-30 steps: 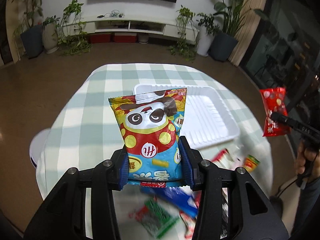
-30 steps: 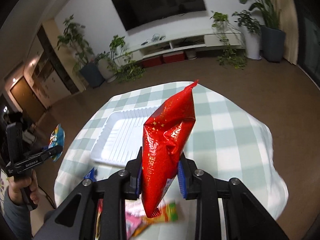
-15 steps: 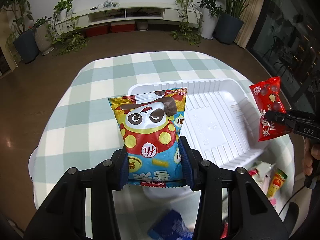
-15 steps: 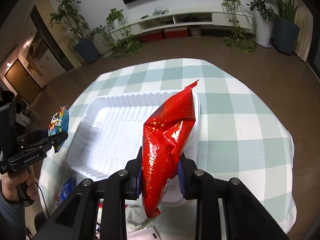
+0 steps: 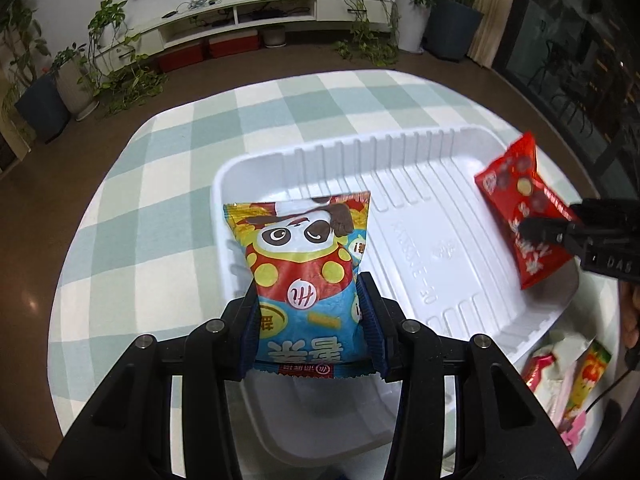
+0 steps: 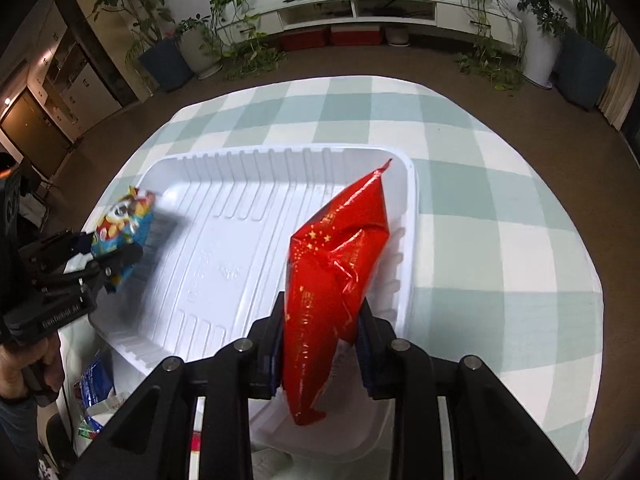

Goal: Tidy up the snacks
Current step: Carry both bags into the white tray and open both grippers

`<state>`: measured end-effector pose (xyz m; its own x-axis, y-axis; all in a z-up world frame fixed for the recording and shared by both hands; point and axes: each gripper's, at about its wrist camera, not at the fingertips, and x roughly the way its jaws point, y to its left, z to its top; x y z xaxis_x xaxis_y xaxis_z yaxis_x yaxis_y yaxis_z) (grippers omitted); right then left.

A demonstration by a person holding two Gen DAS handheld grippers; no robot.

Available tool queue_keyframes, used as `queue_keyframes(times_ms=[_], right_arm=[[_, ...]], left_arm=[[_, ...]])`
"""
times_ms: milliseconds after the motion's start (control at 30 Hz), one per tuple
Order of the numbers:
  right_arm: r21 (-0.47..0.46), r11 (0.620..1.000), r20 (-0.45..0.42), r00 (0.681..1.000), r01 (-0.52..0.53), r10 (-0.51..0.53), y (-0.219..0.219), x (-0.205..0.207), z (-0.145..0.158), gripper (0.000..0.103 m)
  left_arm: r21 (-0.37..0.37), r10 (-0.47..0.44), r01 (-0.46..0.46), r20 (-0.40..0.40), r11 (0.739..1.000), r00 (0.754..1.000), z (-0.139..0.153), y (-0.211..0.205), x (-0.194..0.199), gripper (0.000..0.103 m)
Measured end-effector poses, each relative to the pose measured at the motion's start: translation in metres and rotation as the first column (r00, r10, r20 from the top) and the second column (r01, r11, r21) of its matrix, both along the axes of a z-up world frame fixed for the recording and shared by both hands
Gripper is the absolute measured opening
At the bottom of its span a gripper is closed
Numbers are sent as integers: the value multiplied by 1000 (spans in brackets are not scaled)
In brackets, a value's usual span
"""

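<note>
Item 1: glossy blue-and-red panda-print snack bag (image 5: 306,280), clamped upright at its lower half in the left gripper (image 5: 310,320) jaws, held over the left end of the ribbed white plastic tray (image 5: 432,216), judged ready for release.

Item 2: puffed shiny red foil snack bag (image 6: 334,280), gripped tilted in the right gripper (image 6: 320,344) jaws over the tray's right end, above the green-checked table (image 6: 480,240).

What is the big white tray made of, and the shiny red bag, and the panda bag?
The white tray looks like thin moulded plastic, glossy, with pressed ribs along its walls. The red bag seems to be crinkly plastic or foil film, very shiny, creased where the right jaws pinch it. The panda bag looks like smooth printed plastic film with a crimped edge.
</note>
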<state>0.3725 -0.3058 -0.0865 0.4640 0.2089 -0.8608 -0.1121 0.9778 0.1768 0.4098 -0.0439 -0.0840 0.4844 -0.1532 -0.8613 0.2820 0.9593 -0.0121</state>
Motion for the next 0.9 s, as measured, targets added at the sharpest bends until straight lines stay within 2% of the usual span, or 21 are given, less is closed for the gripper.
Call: queue_keyframes(times_ms=[67, 133, 233, 300, 467, 567, 733, 767, 833, 900], right_arm=[[-3, 1000, 0, 1000, -11, 11, 1, 1, -1, 35], [-29, 999, -3, 1000, -21, 21, 5, 0, -3, 42], [-54, 998, 2, 999, -32, 32, 8, -3, -4, 44], [-53, 998, 5, 1000, -25, 26, 7, -5, -2, 52], [-2, 1000, 22, 1000, -6, 6, -2, -16, 12, 61], [11, 1000, 54, 998, 16, -16, -9, -30, 27, 65], [99, 994, 161, 985, 43, -59, -26, -82, 68, 66], [123, 992, 190, 980, 40, -63, -28, -94, 76, 69], [189, 982, 266, 961, 26, -77, -32, -129, 95, 75], [250, 968, 330, 940, -1, -84, -31, -165, 108, 83]], left_arm=[[-1, -1, 1, -8, 1000, 1000, -5, -3, 0, 43], [2, -5, 5, -18, 1000, 1000, -8, -6, 0, 43], [14, -14, 15, -13, 1000, 1000, -9, -11, -2, 48], [-5, -11, 11, -16, 1000, 1000, -7, -9, -4, 51], [-25, 18, -17, 25, 1000, 1000, 14, 4, -16, 59], [-44, 18, -14, 82, 999, 996, 39, 16, -35, 63], [-116, 55, -35, 172, 993, 984, 77, 42, -84, 79], [-138, 68, -42, 192, 990, 979, 84, 49, -99, 81], [-180, 92, -50, 235, 982, 968, 97, 64, -133, 92], [-205, 107, -55, 253, 977, 962, 102, 73, -162, 98]])
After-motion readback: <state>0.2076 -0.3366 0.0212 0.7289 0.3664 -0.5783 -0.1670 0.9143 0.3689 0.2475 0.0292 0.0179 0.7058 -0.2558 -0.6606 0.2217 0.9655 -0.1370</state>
